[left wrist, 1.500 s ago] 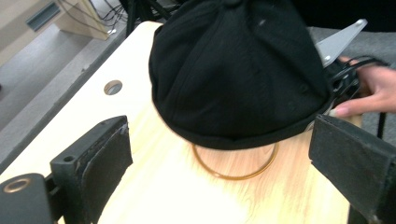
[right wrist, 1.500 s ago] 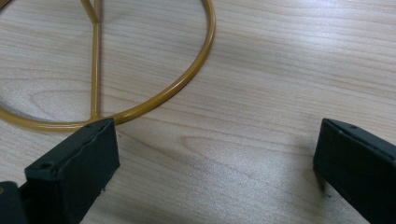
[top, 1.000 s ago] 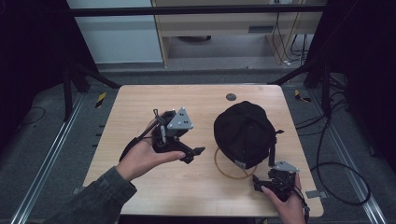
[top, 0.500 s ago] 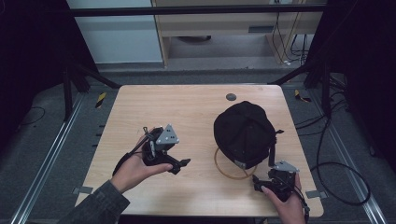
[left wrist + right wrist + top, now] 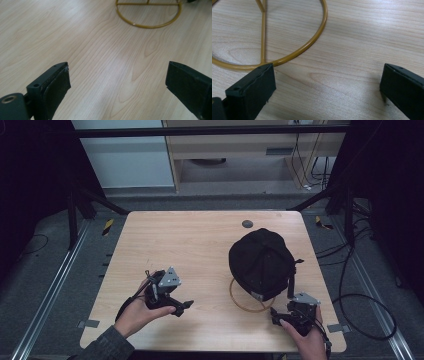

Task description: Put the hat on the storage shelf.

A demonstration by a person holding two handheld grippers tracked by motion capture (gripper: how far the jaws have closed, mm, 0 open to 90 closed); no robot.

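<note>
Wooden table (image 5: 200, 240): black cap (image 5: 261, 262) hides stand's top, gold ring base (image 5: 294, 53) visible; left tool (image 5: 117, 85), right tool (image 5: 328, 87) gaping, empty.

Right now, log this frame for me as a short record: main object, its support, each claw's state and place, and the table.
main object: black cap, on the right half of the table
support: gold wire stand, its ring base flat on the wood under the cap
left claw: open, holding nothing, low over bare wood left of the stand, pointing toward it
right claw: open, holding nothing, near the table's front edge beside the ring base
table: light wood, with a small dark round disc near the far edge
</note>
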